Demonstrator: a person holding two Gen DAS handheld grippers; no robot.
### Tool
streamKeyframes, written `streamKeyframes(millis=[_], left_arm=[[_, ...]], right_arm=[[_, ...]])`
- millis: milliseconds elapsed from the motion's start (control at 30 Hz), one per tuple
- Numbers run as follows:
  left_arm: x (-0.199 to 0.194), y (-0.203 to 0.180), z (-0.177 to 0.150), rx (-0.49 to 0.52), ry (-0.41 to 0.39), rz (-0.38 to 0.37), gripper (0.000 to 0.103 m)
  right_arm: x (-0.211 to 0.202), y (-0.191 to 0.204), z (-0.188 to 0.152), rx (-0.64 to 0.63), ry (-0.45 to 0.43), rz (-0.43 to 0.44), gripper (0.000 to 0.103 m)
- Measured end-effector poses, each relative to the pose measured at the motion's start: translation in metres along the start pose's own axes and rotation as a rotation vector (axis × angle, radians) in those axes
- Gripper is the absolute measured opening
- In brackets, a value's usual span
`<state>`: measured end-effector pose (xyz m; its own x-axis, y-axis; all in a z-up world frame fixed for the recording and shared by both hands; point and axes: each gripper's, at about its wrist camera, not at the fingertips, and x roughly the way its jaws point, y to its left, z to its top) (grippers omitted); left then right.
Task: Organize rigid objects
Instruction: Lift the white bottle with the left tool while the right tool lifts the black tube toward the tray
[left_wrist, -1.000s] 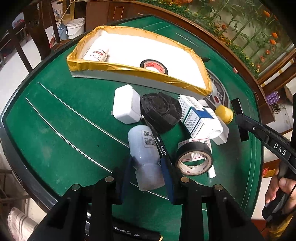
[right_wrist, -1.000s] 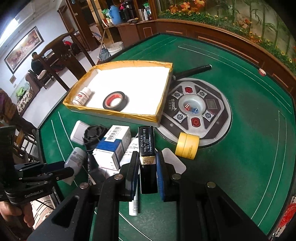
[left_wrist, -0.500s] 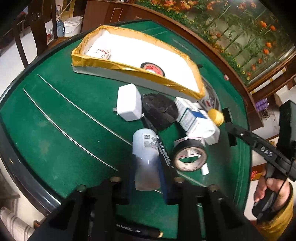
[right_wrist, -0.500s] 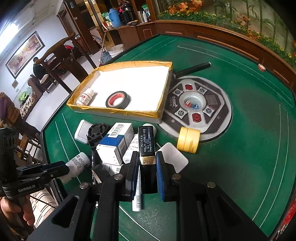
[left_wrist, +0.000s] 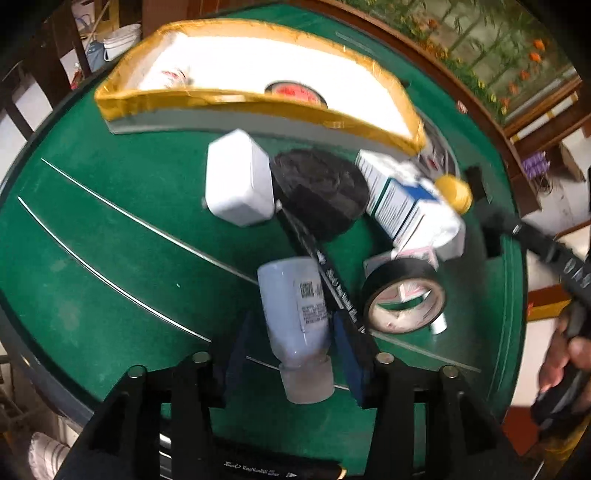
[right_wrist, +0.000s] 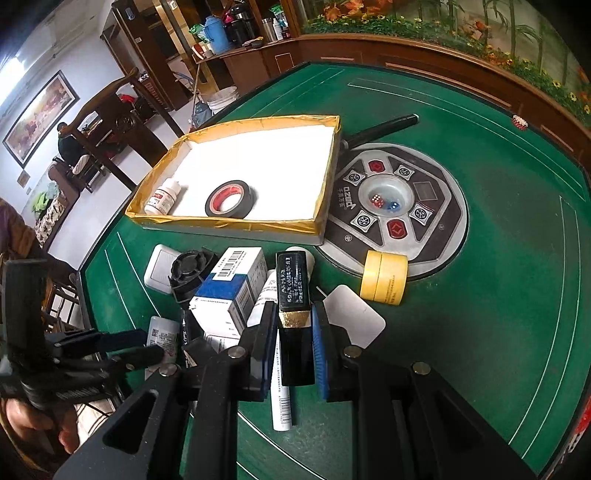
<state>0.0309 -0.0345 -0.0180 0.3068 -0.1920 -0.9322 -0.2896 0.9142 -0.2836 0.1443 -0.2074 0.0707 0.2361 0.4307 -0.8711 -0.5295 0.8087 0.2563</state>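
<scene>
Left claw (left_wrist: 291, 354), its jaws just reopened around my bottle (left_wrist: 295, 314), means regrasping; right claw (right_wrist: 294, 347) grips the black box (right_wrist: 293, 295).

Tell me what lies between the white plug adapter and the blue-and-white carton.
In the left wrist view, a black round fan-like part lies between the white plug adapter and the blue-and-white carton. The right wrist view shows the same order.

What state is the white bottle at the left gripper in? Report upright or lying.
Lying. The white bottle rests on the green table, cap toward the camera.
</scene>
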Motion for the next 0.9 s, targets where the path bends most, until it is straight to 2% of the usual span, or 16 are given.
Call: streamKeyframes(millis=[133, 300, 467, 700, 900], left_arm=[[0.005, -0.015, -0.002, 0.09, -0.03, 0.07, 0.037], [-0.007, -0.003, 0.0, 0.023, -0.064, 0.018, 0.037], [-0.031, 0.009, 0.011, -0.026, -0.121, -0.017, 0.037], [-0.059, 0.003, 0.02, -0.012, -0.173, -0.025, 0.037], [-0.067, 0.001, 0.026, -0.02, -0.194, -0.019, 0.037]], right_arm=[[0.002, 0.004, 0.006, -0.012, 0.006, -0.003, 0.017], [0.007, 0.011, 0.02, -0.046, 0.028, -0.016, 0.017], [0.005, 0.021, 0.037, -0.072, 0.002, -0.002, 0.017], [0.003, 0.033, 0.041, -0.081, -0.013, 0.036, 0.017], [0.002, 0.036, 0.042, -0.078, -0.017, 0.043, 0.017]])
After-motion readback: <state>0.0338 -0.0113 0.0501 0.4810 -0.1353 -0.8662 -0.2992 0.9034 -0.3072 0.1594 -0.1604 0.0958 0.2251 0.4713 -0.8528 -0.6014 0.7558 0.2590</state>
